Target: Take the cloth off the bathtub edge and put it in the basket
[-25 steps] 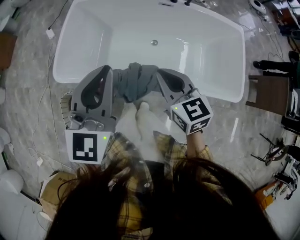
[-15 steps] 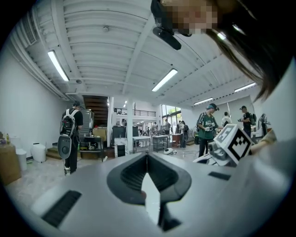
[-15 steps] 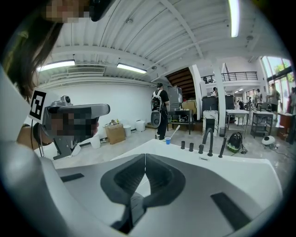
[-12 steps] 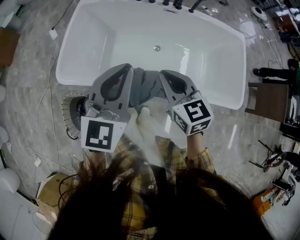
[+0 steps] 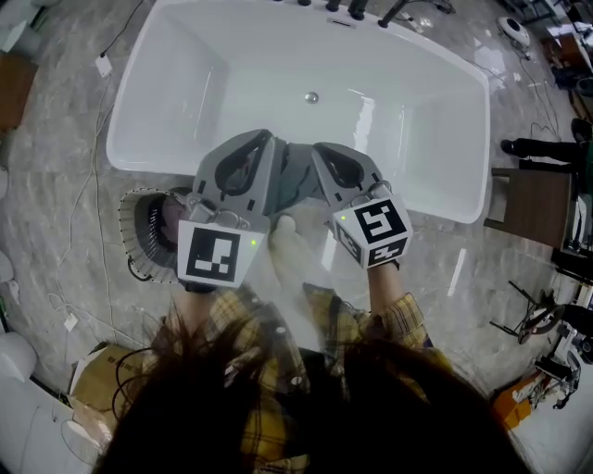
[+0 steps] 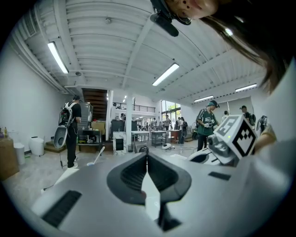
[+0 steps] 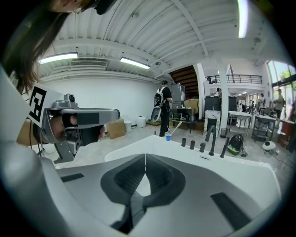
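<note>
1. Head view.
   - White bathtub [image 5: 408,120] on a marble floor [image 5: 56,185], with a drain [image 5: 312,96] in its bottom and dark taps [image 5: 352,9] on the far rim.
   - Left gripper [image 5: 270,141] and right gripper [image 5: 316,151] sit side by side over the tub's near edge, tips angled toward each other.
   - Grey cloth [image 5: 295,178] is bunched between the two grippers and touches both. Whether it touches the tub edge cannot be told.
   - Round basket [image 5: 139,231] stands on the floor just beside the tub's near left corner, partly covered by the left gripper. The cloth is not in it.

2. Left gripper view.
   - Jaws are closed, tips meeting.
   - A dark grey strip shows under the tips and leans toward the right gripper's side. It reads as the cloth pinched there.
   - The right gripper's marker cube [image 6: 238,134] is close by at the right.
   - Background is an open hall with a bystander with a backpack [image 6: 70,125] at the left and a bystander in green [image 6: 208,121] at the right.

3. Right gripper view.
   - Jaws are closed, tips meeting.
   - A dark grey fold under them leans toward the left gripper's side, again reading as the cloth held.
   - The bathtub's white rim and taps lie beyond the jaws.
   - The left gripper appears at the left.
   - A cardboard box [image 7: 115,128] and a blue cup [image 7: 167,137] sit on the floor past the tub.
</note>
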`<state>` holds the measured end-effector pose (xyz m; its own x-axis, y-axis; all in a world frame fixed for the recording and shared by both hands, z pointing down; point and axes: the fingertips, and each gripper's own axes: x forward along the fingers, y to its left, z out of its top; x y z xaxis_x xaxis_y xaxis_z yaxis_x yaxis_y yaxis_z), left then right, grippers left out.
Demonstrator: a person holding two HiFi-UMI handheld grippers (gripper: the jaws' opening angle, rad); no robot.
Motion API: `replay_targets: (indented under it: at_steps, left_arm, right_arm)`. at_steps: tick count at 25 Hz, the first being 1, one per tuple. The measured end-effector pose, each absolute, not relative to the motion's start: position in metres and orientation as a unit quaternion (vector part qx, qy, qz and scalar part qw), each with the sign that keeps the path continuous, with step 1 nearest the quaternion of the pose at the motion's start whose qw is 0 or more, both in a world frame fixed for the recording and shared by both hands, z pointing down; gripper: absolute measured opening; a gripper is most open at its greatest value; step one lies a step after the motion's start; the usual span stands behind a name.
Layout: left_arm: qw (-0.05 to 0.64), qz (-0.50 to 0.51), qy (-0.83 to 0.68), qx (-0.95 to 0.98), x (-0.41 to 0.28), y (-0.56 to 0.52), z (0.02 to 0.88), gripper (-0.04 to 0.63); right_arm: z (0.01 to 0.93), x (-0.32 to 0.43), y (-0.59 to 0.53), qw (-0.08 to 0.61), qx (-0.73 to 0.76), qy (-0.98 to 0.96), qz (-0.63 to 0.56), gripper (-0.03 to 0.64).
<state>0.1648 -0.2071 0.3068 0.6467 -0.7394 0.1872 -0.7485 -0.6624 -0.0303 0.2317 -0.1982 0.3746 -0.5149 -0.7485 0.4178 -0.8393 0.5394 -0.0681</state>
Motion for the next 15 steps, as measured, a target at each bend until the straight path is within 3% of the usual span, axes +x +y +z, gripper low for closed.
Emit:
replay_targets:
  at_steps: [8,15]
  left_arm:
    - [0.034,0.154,-0.401,0.902,0.168,-0.222,0.381,0.018]
    - [0.084,0.197,-0.392,0.895,0.174,-0.226,0.461,0.018]
  right_arm:
    - [0.434,0.237,-0.210,0.197,0.462,-0.849,0.160,0.017]
    - [0.499,0.236,-0.213,0.224,0.454,-0.842,0.186,0.017]
